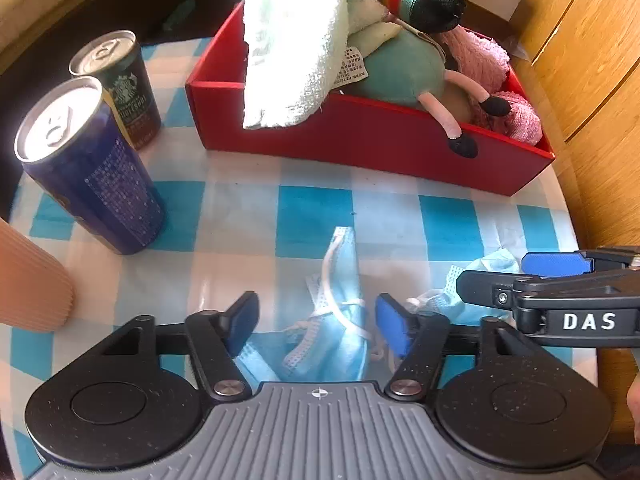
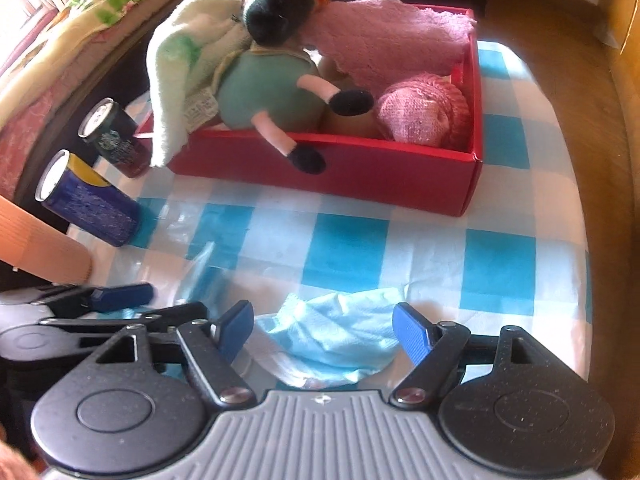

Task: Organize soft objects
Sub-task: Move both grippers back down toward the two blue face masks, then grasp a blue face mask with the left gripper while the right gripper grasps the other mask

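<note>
A crumpled blue face mask [image 1: 340, 320] with white ear loops lies on the checked tablecloth between the fingers of my left gripper [image 1: 316, 322]. The jaws stand wide and the pads do not press on it. A second, paler blue mask [image 2: 332, 336] lies between the fingers of my right gripper [image 2: 324, 330], which is also open around it without squeezing. In the left wrist view the right gripper [image 1: 500, 274] comes in from the right, over that second mask [image 1: 452, 292]. The left gripper [image 2: 152, 306] shows at the left edge of the right wrist view.
A red box [image 1: 360, 140] at the back holds a white towel [image 1: 296, 40], a doll with a green body [image 1: 400, 68] and pink cloths [image 1: 480, 60]. Two cans [image 1: 88, 168] stand at the left beside a peach ribbed cylinder [image 1: 28, 280]. Wooden cupboards [image 1: 580, 40] stand on the right.
</note>
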`<action>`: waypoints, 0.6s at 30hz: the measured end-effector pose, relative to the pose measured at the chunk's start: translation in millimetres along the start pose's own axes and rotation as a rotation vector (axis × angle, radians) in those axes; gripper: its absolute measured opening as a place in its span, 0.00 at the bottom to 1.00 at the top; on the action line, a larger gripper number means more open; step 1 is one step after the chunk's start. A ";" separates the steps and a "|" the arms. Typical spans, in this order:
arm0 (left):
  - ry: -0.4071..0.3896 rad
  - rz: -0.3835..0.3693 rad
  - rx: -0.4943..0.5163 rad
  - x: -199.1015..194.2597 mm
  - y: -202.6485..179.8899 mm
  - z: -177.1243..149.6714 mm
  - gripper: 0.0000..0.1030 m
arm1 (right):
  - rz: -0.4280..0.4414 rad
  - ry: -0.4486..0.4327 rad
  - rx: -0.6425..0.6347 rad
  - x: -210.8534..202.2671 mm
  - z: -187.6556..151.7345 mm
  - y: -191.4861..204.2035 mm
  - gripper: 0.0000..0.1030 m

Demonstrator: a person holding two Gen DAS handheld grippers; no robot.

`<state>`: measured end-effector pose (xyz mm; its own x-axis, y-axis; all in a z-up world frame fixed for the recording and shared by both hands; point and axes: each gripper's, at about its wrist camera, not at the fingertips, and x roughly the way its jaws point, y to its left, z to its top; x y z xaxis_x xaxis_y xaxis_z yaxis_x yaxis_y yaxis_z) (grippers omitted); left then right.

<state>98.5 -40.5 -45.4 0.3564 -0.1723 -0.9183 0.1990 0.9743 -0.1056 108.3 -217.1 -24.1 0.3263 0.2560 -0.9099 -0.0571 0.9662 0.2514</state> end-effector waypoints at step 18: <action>0.028 0.047 0.045 12.2 4.8 -12.5 0.17 | 0.005 0.012 0.005 7.8 5.3 -1.9 0.54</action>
<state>92.4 -36.1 -61.9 0.3411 -0.1221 -0.9321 0.2235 0.9736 -0.0458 116.0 -217.1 -29.9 0.3142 0.2616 -0.9126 -0.0541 0.9647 0.2579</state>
